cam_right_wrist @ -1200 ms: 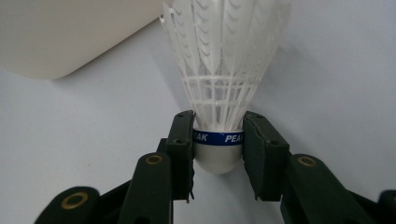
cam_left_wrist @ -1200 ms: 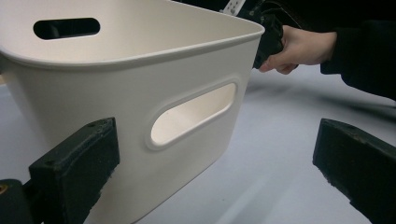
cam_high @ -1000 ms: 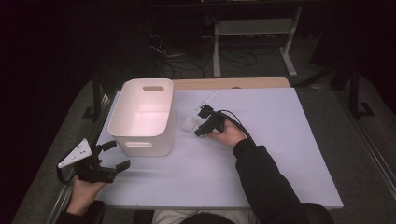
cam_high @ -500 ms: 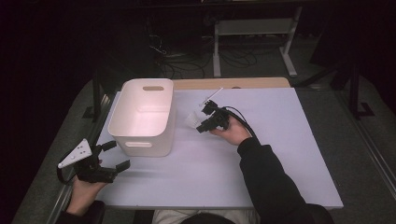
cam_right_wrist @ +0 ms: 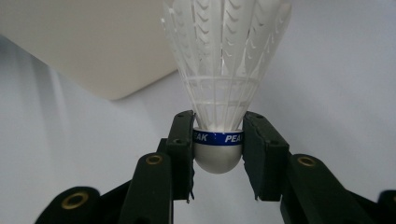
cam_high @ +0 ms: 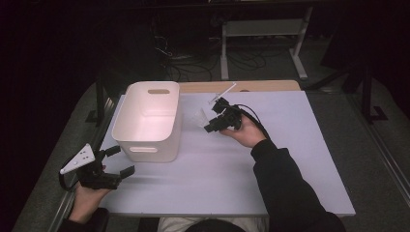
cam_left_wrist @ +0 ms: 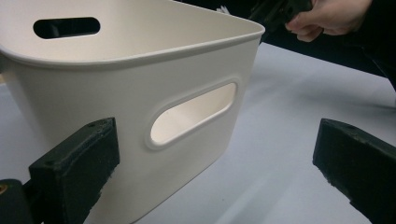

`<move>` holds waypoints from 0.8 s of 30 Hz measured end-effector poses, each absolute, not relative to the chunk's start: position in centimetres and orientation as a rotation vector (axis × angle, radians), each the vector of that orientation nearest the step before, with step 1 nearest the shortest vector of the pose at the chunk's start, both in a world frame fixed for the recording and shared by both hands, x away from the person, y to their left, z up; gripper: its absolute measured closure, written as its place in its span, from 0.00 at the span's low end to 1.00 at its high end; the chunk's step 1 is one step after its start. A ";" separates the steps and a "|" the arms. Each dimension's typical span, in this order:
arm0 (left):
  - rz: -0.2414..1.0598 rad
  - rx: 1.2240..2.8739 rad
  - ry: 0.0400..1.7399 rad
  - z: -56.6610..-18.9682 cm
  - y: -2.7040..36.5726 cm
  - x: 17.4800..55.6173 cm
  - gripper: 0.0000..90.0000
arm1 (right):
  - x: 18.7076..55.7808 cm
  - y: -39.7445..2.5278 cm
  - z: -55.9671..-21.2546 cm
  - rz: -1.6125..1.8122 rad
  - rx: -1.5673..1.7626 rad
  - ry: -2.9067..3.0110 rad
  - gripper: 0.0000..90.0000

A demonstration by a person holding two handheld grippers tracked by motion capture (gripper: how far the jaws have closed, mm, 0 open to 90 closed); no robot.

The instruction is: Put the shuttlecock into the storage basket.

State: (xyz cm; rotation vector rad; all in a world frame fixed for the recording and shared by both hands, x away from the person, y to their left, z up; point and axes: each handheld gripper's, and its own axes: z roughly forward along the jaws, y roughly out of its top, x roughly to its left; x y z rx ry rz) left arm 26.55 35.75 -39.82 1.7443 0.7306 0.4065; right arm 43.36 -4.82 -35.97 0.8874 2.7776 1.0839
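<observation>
White feathered shuttlecock (cam_right_wrist: 219,84), rounded cork, blue band reading PEAK | clamped at its cork in my right gripper (cam_right_wrist: 218,140), above the table (cam_high: 290,159) just right of the bin | cream plastic bin (cam_high: 150,121), slot handles, nothing inside | my left gripper (cam_high: 118,162) jaws wide apart near bin's front

The cream rectangular plastic bin (cam_left_wrist: 140,93) looks smooth and slightly glossy; the white feathered shuttlecock (cam_right_wrist: 224,70) has a smooth rounded base; the pale tabletop (cam_high: 290,159) appears matt.
</observation>
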 end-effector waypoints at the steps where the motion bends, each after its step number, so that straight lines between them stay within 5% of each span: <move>1: 0.407 1.745 0.731 -39.8 35.8 26.5 0.00 | 43.3 -4.8 -35.7 1.089 0.884 2.778 0.71; 24: 0.408 1.746 0.733 -39.8 35.8 26.5 0.00 | 41.7 -5.2 -30.8 1.149 0.796 2.737 0.71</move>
